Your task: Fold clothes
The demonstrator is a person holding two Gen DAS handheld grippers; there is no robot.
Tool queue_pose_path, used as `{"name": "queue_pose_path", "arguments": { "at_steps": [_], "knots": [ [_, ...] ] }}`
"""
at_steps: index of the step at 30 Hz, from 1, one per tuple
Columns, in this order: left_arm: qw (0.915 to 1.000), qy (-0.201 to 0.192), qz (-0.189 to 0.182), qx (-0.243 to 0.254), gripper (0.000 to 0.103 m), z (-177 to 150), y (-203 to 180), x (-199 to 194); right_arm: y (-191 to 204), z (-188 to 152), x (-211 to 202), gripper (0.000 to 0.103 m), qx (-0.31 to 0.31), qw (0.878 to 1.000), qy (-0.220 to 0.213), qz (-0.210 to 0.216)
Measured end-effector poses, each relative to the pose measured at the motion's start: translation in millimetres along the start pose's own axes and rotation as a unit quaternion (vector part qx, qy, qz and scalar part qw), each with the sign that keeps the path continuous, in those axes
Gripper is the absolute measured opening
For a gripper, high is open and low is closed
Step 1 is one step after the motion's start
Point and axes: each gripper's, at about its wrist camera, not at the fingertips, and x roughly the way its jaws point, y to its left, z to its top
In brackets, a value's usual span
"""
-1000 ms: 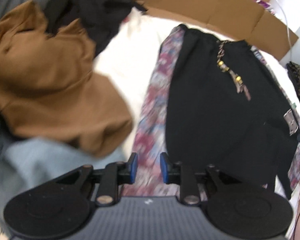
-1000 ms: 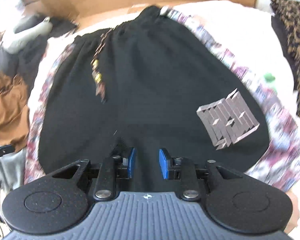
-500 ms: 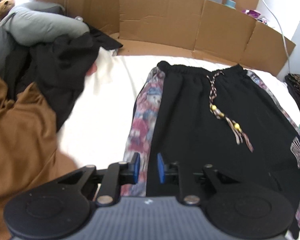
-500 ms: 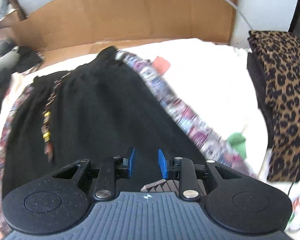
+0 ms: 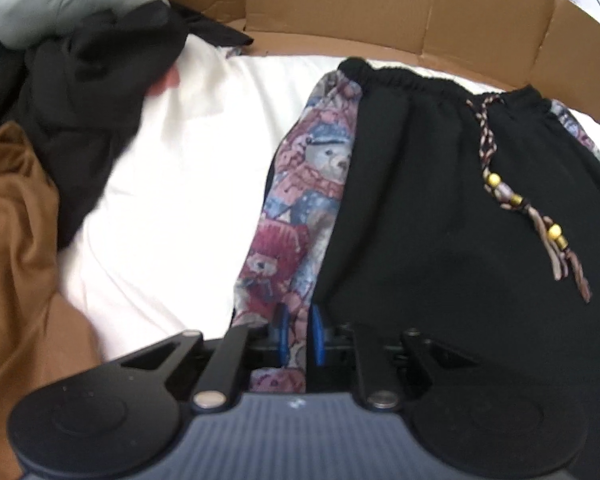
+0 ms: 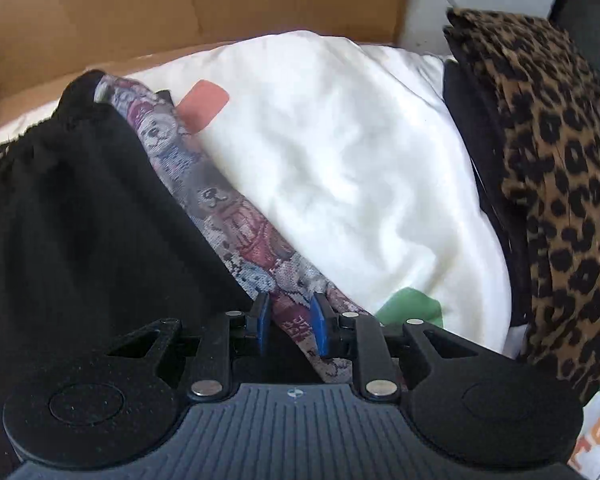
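The black shorts [image 5: 440, 208] lie spread flat on the white bedsheet [image 5: 172, 184], waistband toward the cardboard [image 5: 340, 4], not yet folded. The left gripper [image 5: 297, 334] has just been closing its fingers on the left teddy-bear side panel [image 5: 300, 216]; the right gripper [image 6: 288, 322] straddles the right side panel [image 6: 236, 224], its fingers not clearly pinching. Unfolded clothes pile [image 5: 32, 184] waits left; the leopard-print garment [image 6: 552, 168] lies right
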Motion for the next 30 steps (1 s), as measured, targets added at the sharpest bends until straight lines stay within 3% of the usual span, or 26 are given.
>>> {"name": "queue_pose_path", "arguments": {
  "at_steps": [2, 4, 7, 14, 21, 27, 30],
  "knots": [
    [1.0000, 0.001, -0.004, -0.007, 0.015, 1.1, 1.8, -6.1, 0.2, 4.4, -3.9, 0.028, 0.003, 1.000, 0.007, -0.001],
    [0.9994, -0.018, -0.023, -0.018, 0.015, 2.9, 5.8, -18.9, 2.6, 9.6, -13.3, 0.028, -0.001, 1.000, -0.010, 0.013],
    [0.9986, -0.045, -0.022, -0.015, 0.015, 7.5, 8.8, -30.5, 7.4, 18.4, -22.6, 0.028, 0.000, 0.999, -0.036, 0.034],
    [0.9968, -0.074, -0.024, -0.016, 0.014, 35.7, 5.4, -14.6, 31.1, 47.0, -12.3, 0.028, -0.006, 0.997, -0.059, 0.048],
    [0.9984, -0.051, -0.022, -0.015, 0.014, 48.5, 11.3, 30.8, 43.6, 62.7, 28.0, 0.028, -0.004, 0.998, -0.044, 0.038],
    [0.9977, -0.057, -0.024, -0.027, 0.011, 48.1, 21.9, 27.3, 42.1, 74.5, 29.6, 0.028, 0.005, 0.999, -0.049, 0.021],
    [0.9964, -0.074, -0.031, -0.030, 0.012, 49.5, 26.3, 14.7, 45.9, 85.1, 17.6, 0.028, -0.007, 0.997, -0.069, 0.040]
  ]
}}
